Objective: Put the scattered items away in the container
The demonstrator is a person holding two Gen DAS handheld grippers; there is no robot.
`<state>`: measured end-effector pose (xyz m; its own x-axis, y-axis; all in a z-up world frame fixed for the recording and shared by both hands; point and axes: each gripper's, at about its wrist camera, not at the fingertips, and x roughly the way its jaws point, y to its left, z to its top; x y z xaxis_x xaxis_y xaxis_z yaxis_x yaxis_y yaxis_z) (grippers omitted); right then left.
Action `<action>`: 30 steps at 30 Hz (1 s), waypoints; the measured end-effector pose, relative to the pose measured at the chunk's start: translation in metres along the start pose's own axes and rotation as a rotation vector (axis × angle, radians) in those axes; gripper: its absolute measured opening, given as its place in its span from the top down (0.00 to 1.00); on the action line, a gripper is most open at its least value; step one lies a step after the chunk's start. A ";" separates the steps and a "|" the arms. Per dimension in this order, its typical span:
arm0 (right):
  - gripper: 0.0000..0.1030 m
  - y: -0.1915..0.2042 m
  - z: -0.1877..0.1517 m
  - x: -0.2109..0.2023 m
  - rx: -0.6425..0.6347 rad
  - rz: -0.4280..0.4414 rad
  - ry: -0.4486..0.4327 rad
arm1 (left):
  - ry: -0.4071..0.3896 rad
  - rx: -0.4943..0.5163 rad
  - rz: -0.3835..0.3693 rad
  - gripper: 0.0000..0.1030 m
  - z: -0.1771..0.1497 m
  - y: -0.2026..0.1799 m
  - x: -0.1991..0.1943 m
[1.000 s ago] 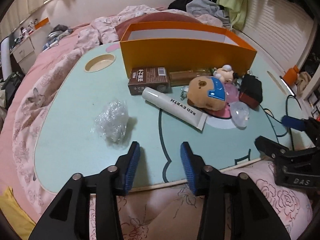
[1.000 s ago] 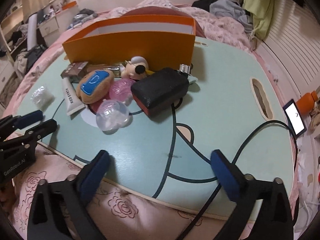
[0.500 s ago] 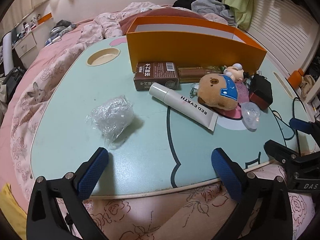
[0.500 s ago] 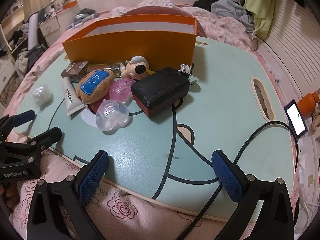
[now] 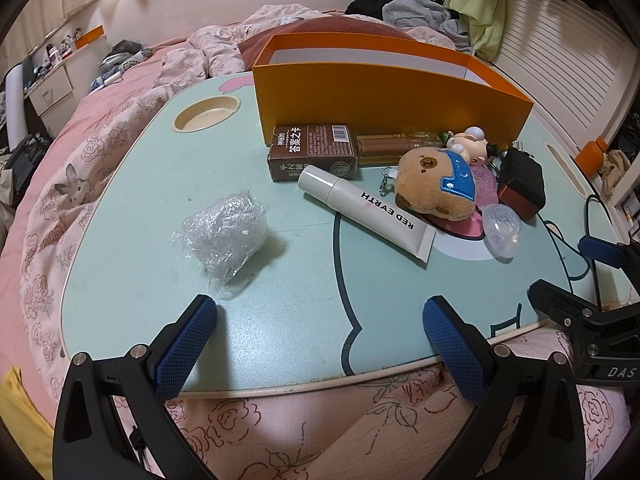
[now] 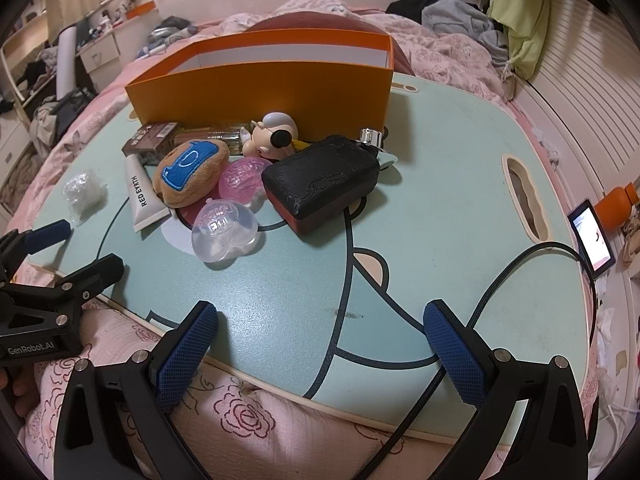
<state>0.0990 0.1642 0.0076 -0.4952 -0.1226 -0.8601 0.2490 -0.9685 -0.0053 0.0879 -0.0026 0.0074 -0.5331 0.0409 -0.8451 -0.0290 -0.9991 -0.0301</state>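
Left gripper (image 5: 320, 320) jaws have gone from narrow to fully wide, holding nothing; right gripper (image 6: 320, 320) is sitting wide and empty too. Left of centre, crinkly plastic wad (image 5: 224, 232) looks light and squashy: pinch mid-bulk. Tube (image 5: 366, 210) is lying centre, slippery; plush (image 5: 434, 186) is crowding it. Orange container (image 5: 384, 92) is standing top centre.
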 end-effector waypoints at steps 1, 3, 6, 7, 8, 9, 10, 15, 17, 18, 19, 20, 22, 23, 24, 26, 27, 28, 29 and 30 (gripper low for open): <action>0.00 0.000 0.000 0.000 0.000 0.000 0.000 | 0.000 0.000 0.000 0.00 0.000 0.000 0.000; 0.00 0.000 0.000 0.000 0.000 0.000 0.000 | 0.000 0.000 0.000 0.00 0.000 0.000 0.000; 0.00 0.000 0.000 0.000 0.000 0.000 -0.001 | 0.000 0.000 0.000 0.00 0.000 0.000 0.000; 0.00 0.000 0.000 0.000 0.000 0.000 -0.001 | 0.000 0.000 0.000 0.00 0.000 0.000 0.000; 0.00 0.000 0.000 0.000 0.000 0.000 -0.001 | 0.000 0.000 0.000 0.00 0.000 0.000 0.000; 0.00 0.000 0.000 0.000 0.000 0.000 -0.001 | 0.000 0.000 0.000 0.00 0.000 0.000 0.000; 0.00 0.000 0.000 0.000 0.000 0.000 -0.001 | 0.001 0.000 0.000 0.00 0.000 0.000 0.000; 0.00 0.000 0.000 0.000 0.000 0.000 -0.001 | 0.000 0.000 0.000 0.00 0.000 0.000 0.000; 0.00 0.000 0.000 0.000 0.000 0.000 -0.001 | 0.000 0.000 0.000 0.00 0.001 0.000 0.000; 0.00 0.000 0.000 0.000 0.000 0.000 -0.001 | 0.000 0.000 0.000 0.00 0.000 0.000 0.000; 0.00 0.000 0.000 0.000 0.000 0.000 -0.001 | 0.000 0.000 0.000 0.00 0.000 0.000 0.000; 0.00 0.000 0.000 0.000 0.000 0.000 -0.001 | 0.000 0.000 0.000 0.00 0.001 -0.001 0.000; 0.00 0.000 0.000 0.000 0.000 0.000 -0.001 | 0.000 -0.001 0.000 0.00 0.000 0.000 0.000; 0.00 0.000 0.000 0.000 0.000 0.000 -0.001 | 0.000 -0.001 0.000 0.00 0.001 0.000 0.000; 0.00 0.000 0.000 0.000 0.000 0.000 -0.001 | 0.001 -0.001 0.000 0.00 0.001 -0.001 0.000; 0.00 -0.001 0.000 0.000 0.000 0.001 -0.001 | 0.002 0.001 -0.001 0.00 0.001 -0.001 0.000; 0.00 -0.001 0.000 0.000 0.000 0.001 -0.002 | 0.004 0.003 -0.002 0.00 0.001 -0.001 -0.001; 0.00 -0.001 0.000 0.000 0.000 0.001 -0.002 | 0.007 0.008 -0.007 0.01 0.001 -0.001 -0.001; 0.00 -0.001 -0.001 0.000 0.001 0.002 -0.002 | 0.005 0.013 -0.026 0.02 0.001 -0.001 -0.003; 0.00 -0.001 -0.001 0.000 0.000 0.002 -0.002 | -0.002 0.016 -0.048 0.06 0.001 -0.001 -0.006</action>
<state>0.0991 0.1653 0.0068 -0.4969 -0.1246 -0.8588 0.2496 -0.9683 -0.0039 0.0898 -0.0020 0.0128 -0.5325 0.0893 -0.8417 -0.0685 -0.9957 -0.0623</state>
